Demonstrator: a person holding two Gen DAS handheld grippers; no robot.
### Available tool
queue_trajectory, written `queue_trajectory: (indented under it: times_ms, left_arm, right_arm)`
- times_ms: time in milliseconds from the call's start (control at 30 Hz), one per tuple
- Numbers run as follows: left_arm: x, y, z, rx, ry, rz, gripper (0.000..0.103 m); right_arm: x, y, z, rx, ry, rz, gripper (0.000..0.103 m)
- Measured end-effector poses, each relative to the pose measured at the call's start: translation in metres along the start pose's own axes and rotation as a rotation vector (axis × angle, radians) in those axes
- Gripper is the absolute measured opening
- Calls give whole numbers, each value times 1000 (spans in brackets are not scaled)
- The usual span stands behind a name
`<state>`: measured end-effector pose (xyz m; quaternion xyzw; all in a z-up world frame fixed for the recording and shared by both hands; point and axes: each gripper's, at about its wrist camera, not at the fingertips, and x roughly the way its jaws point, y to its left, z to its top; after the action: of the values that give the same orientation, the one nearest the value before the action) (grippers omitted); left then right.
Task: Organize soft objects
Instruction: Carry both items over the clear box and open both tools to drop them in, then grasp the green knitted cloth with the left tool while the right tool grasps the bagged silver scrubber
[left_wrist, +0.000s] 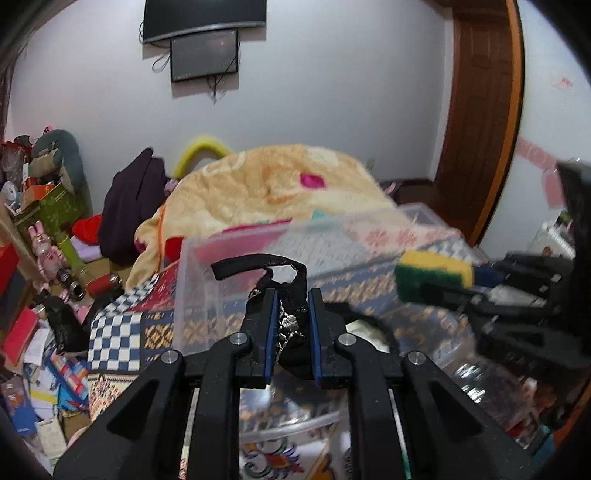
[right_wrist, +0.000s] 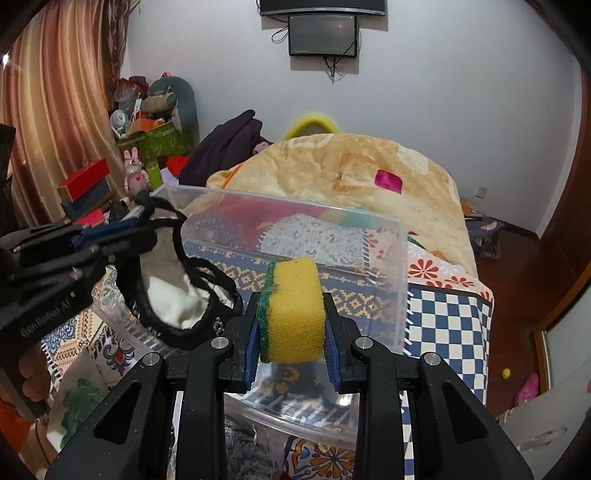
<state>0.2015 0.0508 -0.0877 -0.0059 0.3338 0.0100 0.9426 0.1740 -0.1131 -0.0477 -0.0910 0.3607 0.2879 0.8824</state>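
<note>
My left gripper (left_wrist: 291, 295) is shut on a black fabric pouch (left_wrist: 288, 328) with a strap and a white lining. The pouch hangs over the clear plastic bin (left_wrist: 195, 280). In the right wrist view the left gripper (right_wrist: 140, 218) holds the pouch (right_wrist: 177, 295) at the bin's left rim. My right gripper (right_wrist: 291, 299) is shut on a yellow and green sponge (right_wrist: 293, 310) above the clear bin (right_wrist: 388, 266). The sponge also shows in the left wrist view (left_wrist: 434, 273), held to the right over the bin.
The bin sits on a bed with a patterned quilt (right_wrist: 447, 321). A beige blanket (right_wrist: 351, 170) is heaped behind it. A dark garment (right_wrist: 225, 147) lies at the back. Toys and boxes (left_wrist: 44, 206) crowd the left. A wooden door (left_wrist: 480, 110) stands at the right.
</note>
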Motion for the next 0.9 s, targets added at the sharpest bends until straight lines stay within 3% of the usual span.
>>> queue_trajectory:
  times_ms: [100, 133, 167, 267, 333, 467, 533, 667, 900]
  left_arm:
    - [5, 7, -7, -18, 30, -9, 18]
    - [5, 8, -9, -26, 38, -21, 22]
    - [4, 8, -10, -29, 44, -32, 29]
    - [-5, 6, -15, -17, 27, -31, 49]
    - [-12, 5, -17, -12, 8, -30, 54]
    - [-30, 6, -18, -32, -21, -59, 62]
    - [-42, 5, -19, -29, -42, -60, 63]
    - [-65, 3, -21, -26, -88, -72, 75]
    - [-90, -5, -39, -11, -119, -93, 77]
  right_arm:
    - [-1, 0, 0, 7, 2, 6, 44]
    - [-5, 1, -1, 7, -5, 6, 56]
    - [-7, 0, -1, 6, -14, 1, 62]
    - [-19, 3, -2, -14, -50, -18, 62]
    - [-27, 2, -1, -14, -69, -18, 63]
    - [-49, 0, -1, -5, -132, -17, 72]
    - [-61, 2, -3, -7, -166, -19, 72]
    - [-82, 7, -9, -4, -221, -17, 75]
    - [-98, 12, -32, -5, -241, 2, 76]
